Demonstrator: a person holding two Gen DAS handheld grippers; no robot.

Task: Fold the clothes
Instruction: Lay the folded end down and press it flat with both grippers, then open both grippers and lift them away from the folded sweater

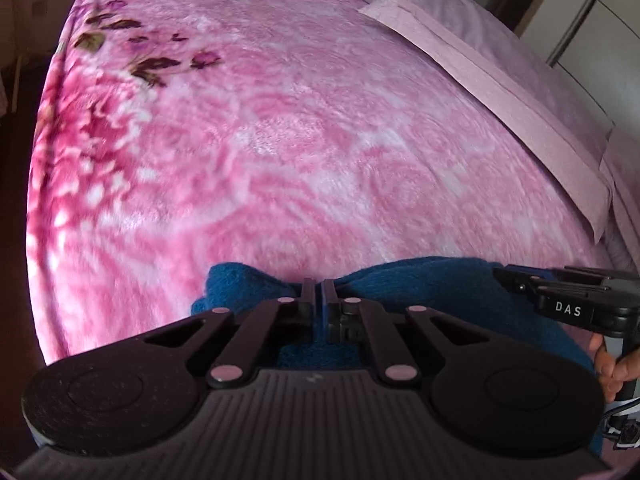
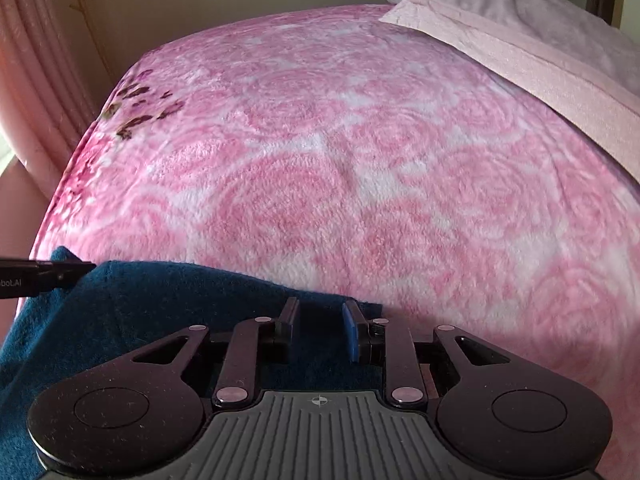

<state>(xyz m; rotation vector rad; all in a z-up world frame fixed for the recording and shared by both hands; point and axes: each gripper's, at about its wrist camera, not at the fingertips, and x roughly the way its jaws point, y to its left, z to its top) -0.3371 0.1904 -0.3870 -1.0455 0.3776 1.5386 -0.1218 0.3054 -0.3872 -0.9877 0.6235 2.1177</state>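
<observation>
The blue cloth (image 1: 420,288) lies along the bottom of both views, on the near edge of the pink blanket (image 1: 280,140), its long axis running left to right across the frame. In the left wrist view the left claw (image 1: 319,292) sits bottom centre, jaws together and clamped on a bunched ridge of the cloth. In the right wrist view the right claw (image 2: 320,316) stands bottom centre with jaws apart; the cloth's edge lies between and under them, but the pads do not seem to press it. The two claws are spaced along the cloth's upper edge, the right one showing at the right edge of the left view. My guess: the right claw must close on that edge before any lift or fold, since the cloth is already at its tips
</observation>
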